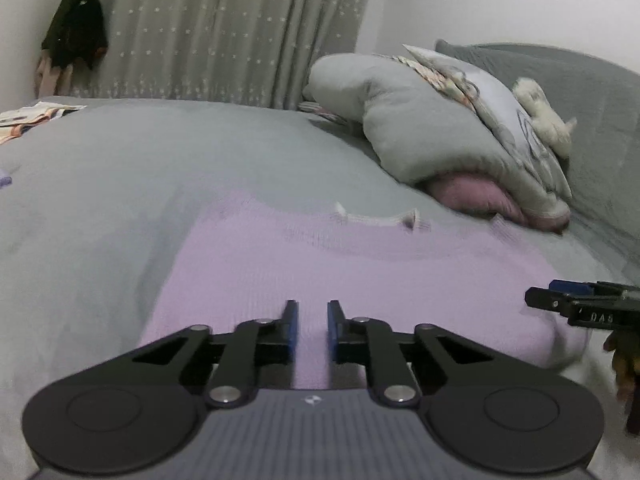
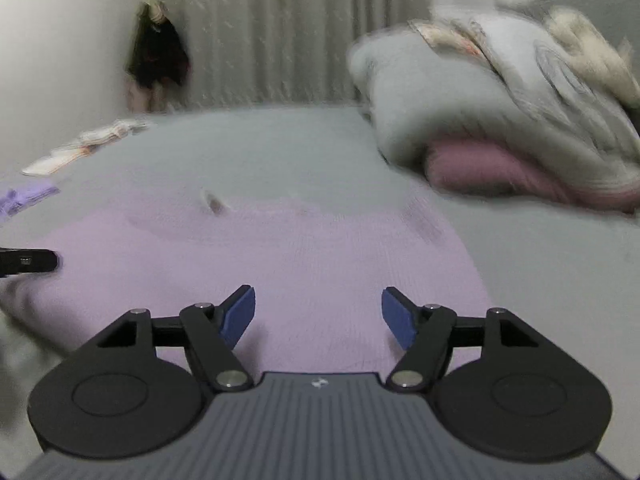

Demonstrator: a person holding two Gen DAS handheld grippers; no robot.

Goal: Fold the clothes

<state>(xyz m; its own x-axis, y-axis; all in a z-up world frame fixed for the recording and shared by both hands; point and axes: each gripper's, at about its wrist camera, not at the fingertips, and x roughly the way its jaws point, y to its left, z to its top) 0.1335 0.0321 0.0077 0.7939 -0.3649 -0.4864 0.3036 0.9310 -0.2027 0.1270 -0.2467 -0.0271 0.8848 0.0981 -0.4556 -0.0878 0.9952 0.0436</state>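
A lilac knitted garment (image 1: 340,272) lies spread flat on the grey bed, with a white neckline at its far edge; it also shows in the right wrist view (image 2: 304,256). My left gripper (image 1: 312,320) hovers over the garment's near part, its blue-padded jaws a narrow gap apart with nothing between them. My right gripper (image 2: 318,312) is wide open and empty over the garment's near edge. The right gripper's fingertips (image 1: 560,300) reach in from the right in the left wrist view. The left gripper's tip (image 2: 36,262) shows at the left edge of the right wrist view.
The grey bedsheet (image 1: 140,168) stretches around the garment. A heap of grey bedding and pillows (image 1: 440,120) over a pink pillow (image 1: 476,196) sits far right. Papers (image 1: 32,116) lie at the far left edge. A small purple cloth (image 2: 24,198) lies left. Curtains (image 1: 224,32) hang behind.
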